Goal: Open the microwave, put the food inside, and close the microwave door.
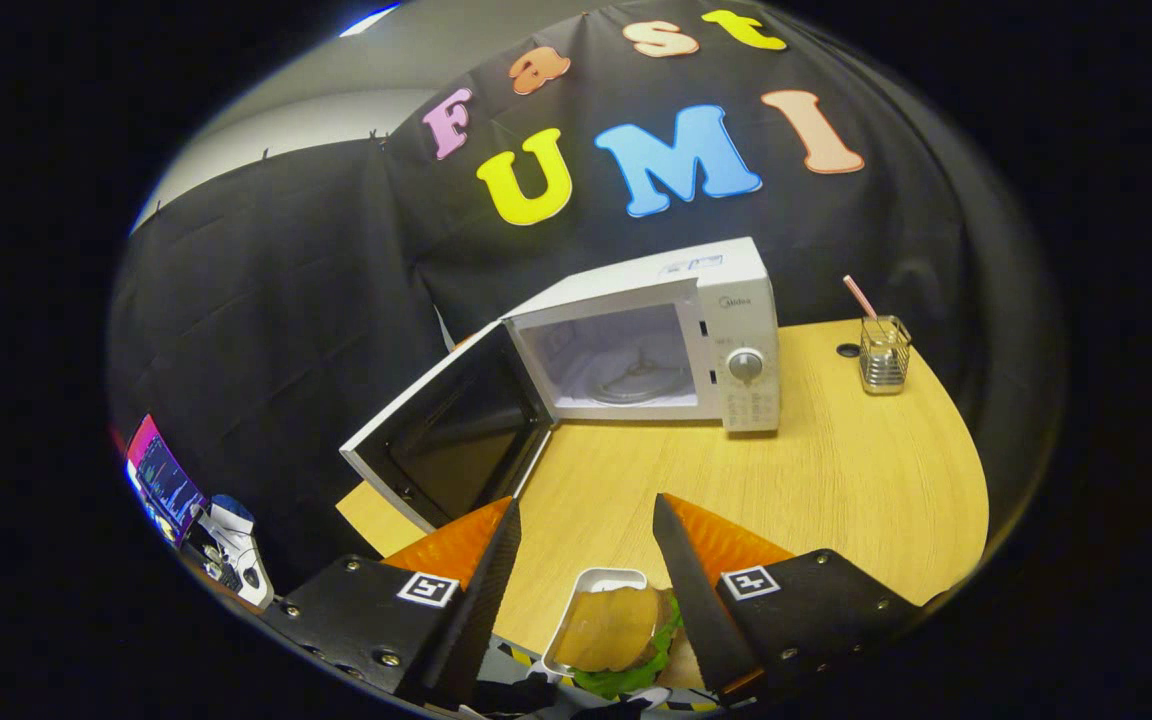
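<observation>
A white microwave [739,300] stands at the back of the round wooden table [836,480]. Its door [456,430] is swung wide open to the left, and the lit cavity shows a glass turntable [641,380] with nothing on it. The food is a sandwich with lettuce [616,630] in a small white tray [608,578], lying at the table's near edge, low between my fingers. My gripper [586,508] is open. Its tips point toward the microwave, well short of it. The right finger [701,590] overlaps the tray's side, while the left finger [481,600] stays apart from it.
A wire holder [884,355] with a pink straw stands on the table to the right of the microwave, next to a small dark hole [848,350]. Off the table to the left sit a lit screen [166,485] and a white device [236,550]. Bare wood lies between the fingertips and the microwave.
</observation>
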